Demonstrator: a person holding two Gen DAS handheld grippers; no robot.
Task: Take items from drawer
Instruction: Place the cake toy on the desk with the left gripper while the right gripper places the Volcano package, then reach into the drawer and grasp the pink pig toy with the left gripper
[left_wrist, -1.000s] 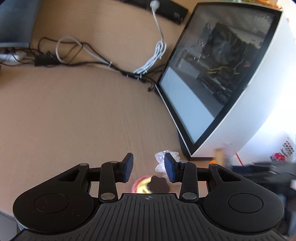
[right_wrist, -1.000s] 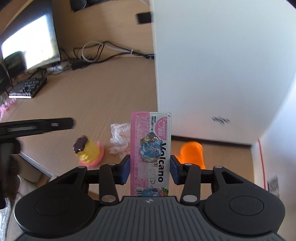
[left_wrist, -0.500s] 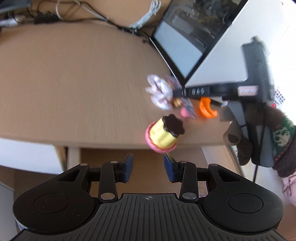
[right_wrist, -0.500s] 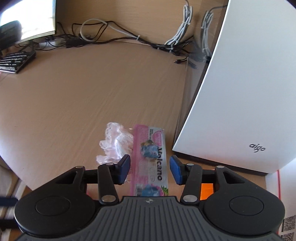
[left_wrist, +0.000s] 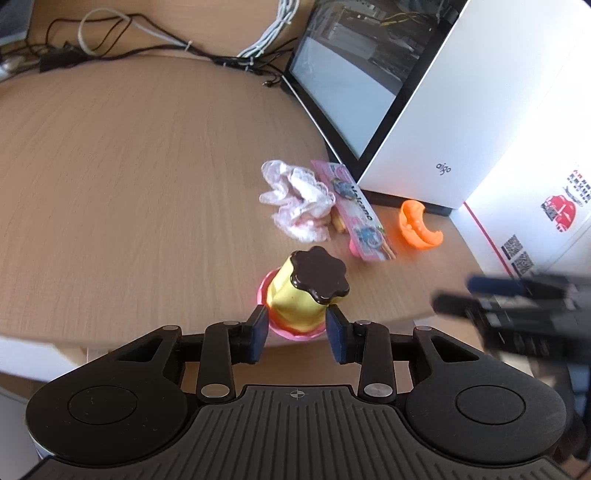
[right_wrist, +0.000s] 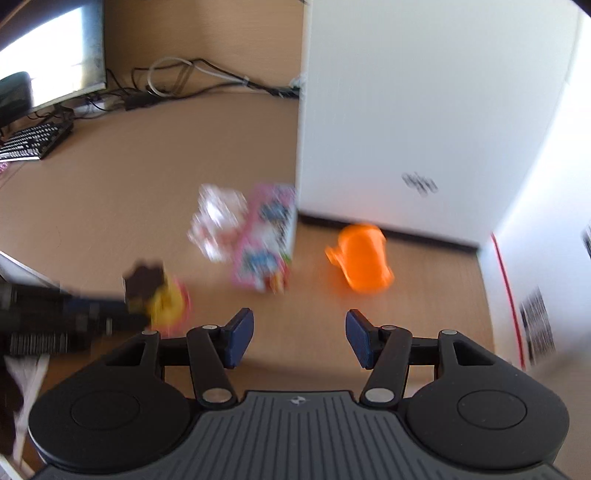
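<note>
Risk first: yellow toy pudding with a dark brown scalloped top on a pink base (left_wrist: 304, 295), standing close to the near edge of the light wooden table (left_wrist: 129, 177). Could be knocked off the edge and fall toward the drawer area below, if the left claw (left_wrist: 295, 334) pushes forward or swings sideways. Left claw open, blue pads on both sides of the pink base; cannot tell whether touching or only in front of it in the view, so no firm hold to be assumed.

Right claw (right_wrist: 299, 338) wide open, holding nothing, hanging over the near edge. Strongly blurred picture there, so a fast move probable; danger of sweeping the orange curved plastic piece (right_wrist: 364, 258) or the flat pink snack packet (right_wrist: 266, 240) if brought low.

Other items already out on the table: crumpled white and pink lace cloth (left_wrist: 295, 199), touching the packet at its left side; the packet leaning partly on it, near the lower corner of the white computer case (left_wrist: 461, 110). The orange piece just beside the case foot, apart from the packet.

Readable writing: "Volcano" on the pink packet, "aigo" low on the white case. Red stickers and square codes on the white surface (left_wrist: 546, 206) at right, not legible.

Drawer itself hardly visible below the table edge; contents not to be told.
</note>
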